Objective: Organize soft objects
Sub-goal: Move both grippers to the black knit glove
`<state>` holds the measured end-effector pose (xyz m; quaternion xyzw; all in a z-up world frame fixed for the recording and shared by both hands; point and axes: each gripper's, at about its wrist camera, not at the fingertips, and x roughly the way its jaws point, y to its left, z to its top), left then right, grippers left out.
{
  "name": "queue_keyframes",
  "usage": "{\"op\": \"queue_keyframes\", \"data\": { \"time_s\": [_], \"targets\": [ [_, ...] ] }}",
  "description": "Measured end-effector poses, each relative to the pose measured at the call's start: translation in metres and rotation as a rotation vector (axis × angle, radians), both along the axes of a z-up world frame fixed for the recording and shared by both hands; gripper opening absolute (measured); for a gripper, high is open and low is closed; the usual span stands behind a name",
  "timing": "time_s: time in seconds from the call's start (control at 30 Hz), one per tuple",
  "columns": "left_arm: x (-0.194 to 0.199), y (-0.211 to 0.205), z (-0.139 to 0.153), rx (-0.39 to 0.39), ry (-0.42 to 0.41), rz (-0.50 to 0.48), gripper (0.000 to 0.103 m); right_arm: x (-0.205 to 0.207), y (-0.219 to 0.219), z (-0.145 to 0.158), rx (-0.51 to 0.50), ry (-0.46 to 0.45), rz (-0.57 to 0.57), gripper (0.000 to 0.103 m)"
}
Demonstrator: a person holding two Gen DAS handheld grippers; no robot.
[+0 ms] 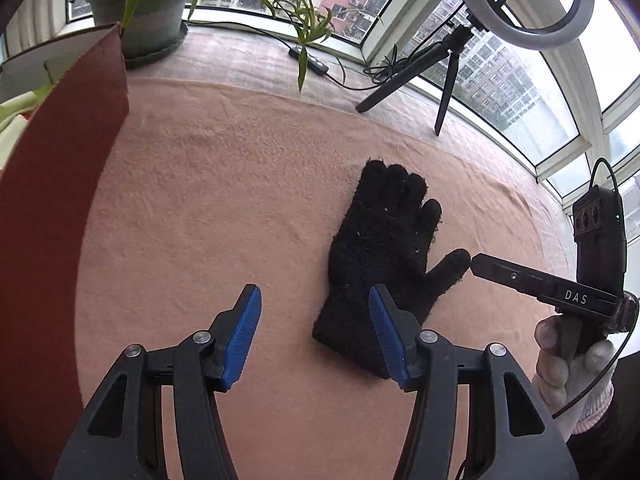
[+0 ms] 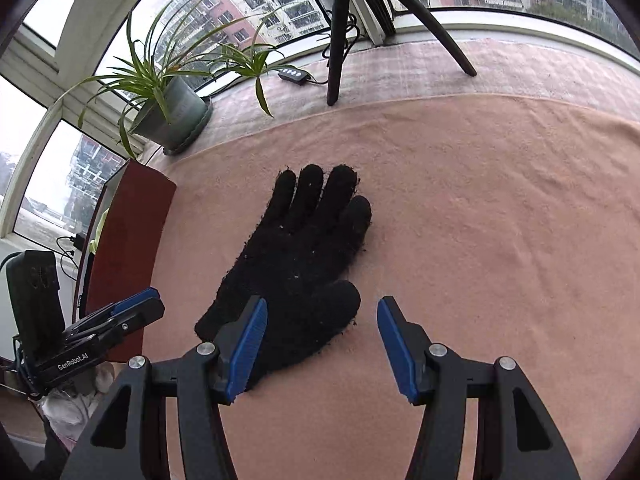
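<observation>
A black knit glove [image 1: 380,240] lies flat on the pink towel [image 1: 240,184], fingers pointing away. It also shows in the right wrist view [image 2: 300,264]. My left gripper [image 1: 316,316] is open and empty, just above the towel, with its right finger over the glove's cuff. My right gripper [image 2: 322,328] is open and empty, its left finger over the glove's cuff edge and the thumb between the jaws. In the left wrist view the right gripper's tip [image 1: 480,264] sits beside the glove's thumb.
A dark red box [image 1: 60,200] stands open at the left edge, also in the right wrist view [image 2: 124,248]. A potted plant [image 1: 148,12], a ring-light tripod [image 1: 448,76] and a cable remote [image 1: 308,60] stand at the back by the windows.
</observation>
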<state>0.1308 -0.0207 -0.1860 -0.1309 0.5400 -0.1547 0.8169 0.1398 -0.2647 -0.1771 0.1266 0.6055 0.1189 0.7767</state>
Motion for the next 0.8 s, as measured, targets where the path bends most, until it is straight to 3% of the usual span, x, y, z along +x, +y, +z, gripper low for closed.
{"op": "queue_keyframes", "data": {
  "time_s": [0.3,0.6,0.73,0.8],
  "targets": [
    [0.018,-0.017,-0.026,0.005,0.067,-0.029,0.055,0.004,0.015,-0.025,0.035,0.053,0.014,0.053],
    [0.024,-0.032,-0.033,0.027,0.069,-0.056,0.055,0.006,0.023,-0.035,0.045,0.076,0.014,0.053],
    [0.027,-0.037,-0.033,0.029,0.061,-0.058,0.051,0.007,0.025,-0.036,0.04,0.082,0.023,0.049],
    [0.027,-0.039,-0.034,0.035,0.06,-0.062,0.041,0.007,0.027,-0.035,0.034,0.081,0.033,0.042]
  ]
}}
